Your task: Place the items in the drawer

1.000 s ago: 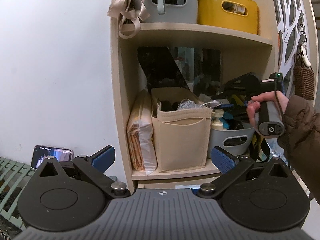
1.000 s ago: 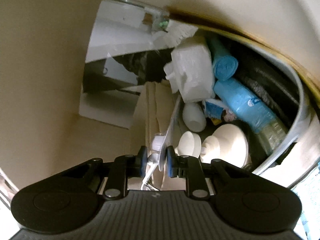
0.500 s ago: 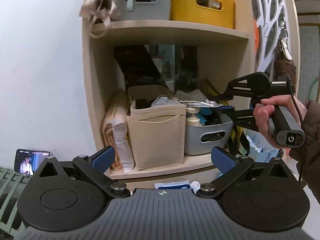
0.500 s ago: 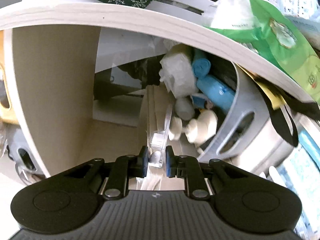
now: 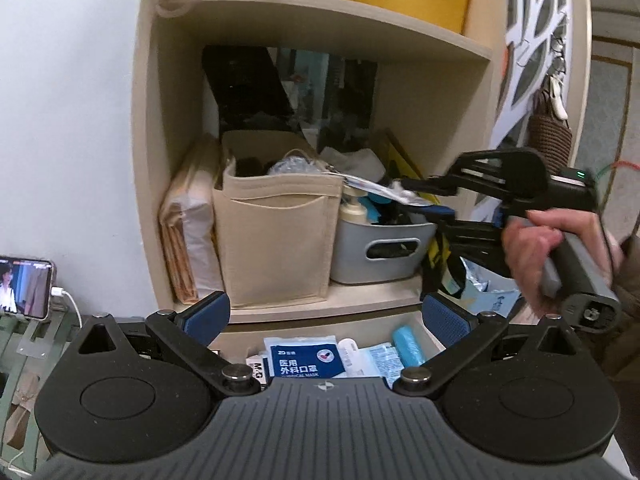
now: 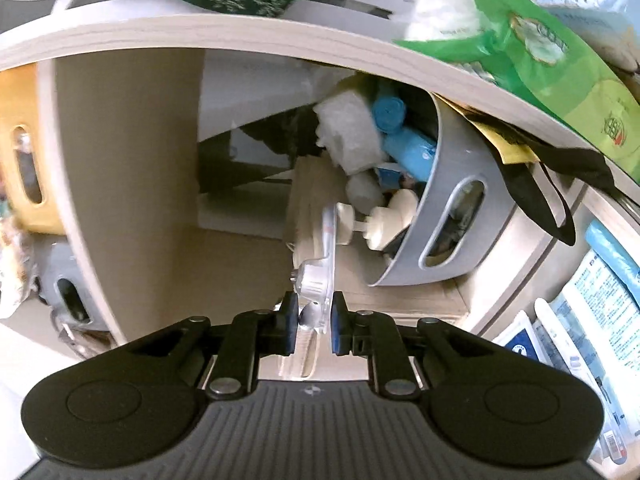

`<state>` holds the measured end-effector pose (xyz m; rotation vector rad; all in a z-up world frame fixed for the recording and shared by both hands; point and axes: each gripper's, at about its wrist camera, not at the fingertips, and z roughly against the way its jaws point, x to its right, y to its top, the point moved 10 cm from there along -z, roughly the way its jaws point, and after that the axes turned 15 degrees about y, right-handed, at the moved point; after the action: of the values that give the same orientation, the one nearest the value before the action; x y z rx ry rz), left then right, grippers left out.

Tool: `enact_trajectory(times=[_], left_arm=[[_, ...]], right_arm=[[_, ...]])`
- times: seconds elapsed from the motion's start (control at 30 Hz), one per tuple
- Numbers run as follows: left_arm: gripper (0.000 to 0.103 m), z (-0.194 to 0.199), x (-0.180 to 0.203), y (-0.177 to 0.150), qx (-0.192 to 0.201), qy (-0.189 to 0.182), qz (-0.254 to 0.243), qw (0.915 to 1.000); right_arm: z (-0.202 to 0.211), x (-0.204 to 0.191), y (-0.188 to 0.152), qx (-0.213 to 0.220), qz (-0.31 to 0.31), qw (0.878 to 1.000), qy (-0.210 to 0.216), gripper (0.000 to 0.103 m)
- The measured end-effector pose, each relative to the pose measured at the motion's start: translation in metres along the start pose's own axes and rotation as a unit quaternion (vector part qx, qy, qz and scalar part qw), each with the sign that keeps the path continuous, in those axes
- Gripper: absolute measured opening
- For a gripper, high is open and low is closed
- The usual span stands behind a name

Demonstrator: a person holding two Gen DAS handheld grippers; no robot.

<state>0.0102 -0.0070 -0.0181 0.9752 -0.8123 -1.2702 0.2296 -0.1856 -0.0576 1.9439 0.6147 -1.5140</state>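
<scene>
2 tongs: the right gripper (image 6: 314,325) pinches a flat clear packet (image 5: 380,192), long side level, above the open drawer (image 5: 430,330). The left gripper (image 5: 325,318), wide open and empty, is nearer the drawer.

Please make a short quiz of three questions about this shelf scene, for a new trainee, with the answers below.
1. True or false: the right gripper is shut on a clear blister pack.
2. Which is wide open and holds nothing? A) left gripper B) right gripper
3. Fill in: below the shelf, the open drawer already holds a blue pack of ____.

Key: 1 true. 2 A. 3 masks.
</scene>
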Motion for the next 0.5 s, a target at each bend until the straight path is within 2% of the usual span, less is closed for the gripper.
enact_trajectory(times=[0.13,0.33,0.5], left_arm=[[0.103,0.004,0.000,0.001,0.010,0.007,-0.008,0.9999],[0.103,0.003,-0.012,0.000,0.001,0.023,0.011,0.9997],[0.103,0.004,-0.017,0.000,0.001,0.029,0.012,0.9995]], right_arm=[[-0.016,-0.002,-0.003,-0.015,0.018,1.000,-0.005,0.020],[-0.040,-0.003,-0.009,-0.044,0.050,0.997,-0.029,0.023],[-0.055,-0.006,-0.005,-0.057,0.061,0.996,-0.031,0.027]])
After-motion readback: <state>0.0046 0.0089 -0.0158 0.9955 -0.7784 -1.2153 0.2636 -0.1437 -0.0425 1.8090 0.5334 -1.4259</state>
